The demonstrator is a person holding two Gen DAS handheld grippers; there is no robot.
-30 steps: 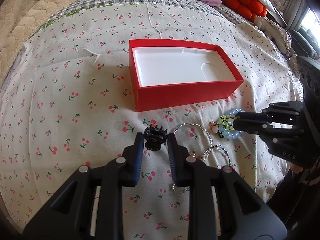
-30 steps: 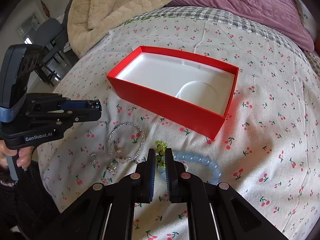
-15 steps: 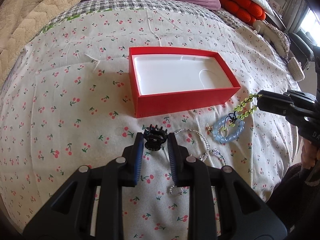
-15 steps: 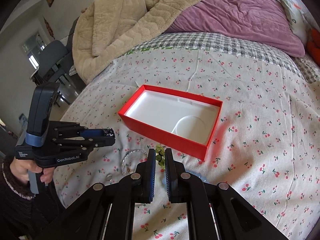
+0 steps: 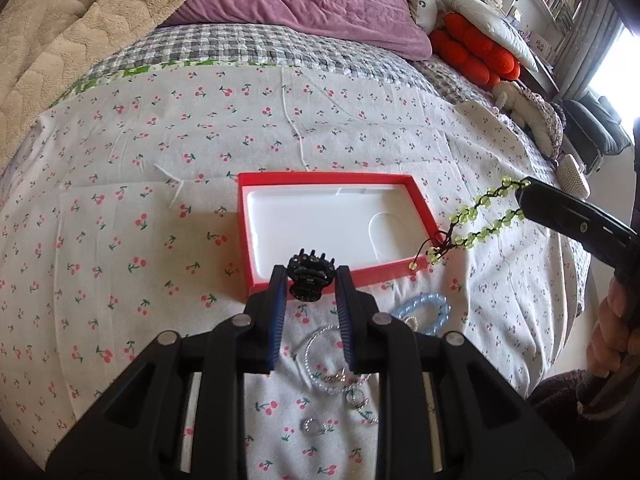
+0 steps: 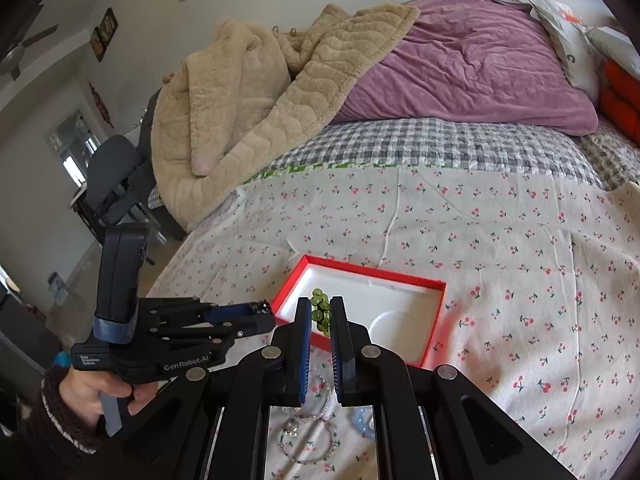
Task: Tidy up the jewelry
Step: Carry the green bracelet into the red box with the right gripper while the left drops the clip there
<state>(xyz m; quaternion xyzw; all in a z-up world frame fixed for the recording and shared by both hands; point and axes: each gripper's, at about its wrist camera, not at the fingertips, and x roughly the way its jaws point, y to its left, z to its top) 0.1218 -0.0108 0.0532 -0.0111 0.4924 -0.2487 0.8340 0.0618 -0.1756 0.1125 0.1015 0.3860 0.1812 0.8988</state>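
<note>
A red box with a white liner (image 5: 332, 220) lies open on the cherry-print bedspread; it also shows in the right wrist view (image 6: 384, 300). My left gripper (image 5: 311, 280) is shut on a black hair claw clip (image 5: 310, 280), held above the box's near edge. My right gripper (image 6: 320, 314) is shut on a green bead bracelet (image 6: 320, 312), which hangs in the air right of the box in the left wrist view (image 5: 476, 224). A blue bead bracelet (image 5: 424, 312), a clear bead bracelet (image 5: 320, 360) and small rings (image 5: 314, 426) lie on the bedspread near me.
A beige blanket (image 6: 256, 92) and purple duvet (image 6: 460, 68) are heaped at the bed's head. Orange cushions (image 5: 476, 52) and pillows sit at the far right. A chair (image 6: 108, 184) stands beside the bed on the left.
Both grippers have risen from the bedspread. The left lifted the black claw clip up toward the box. The right lifted the green bracelet clear of the blue one.
</note>
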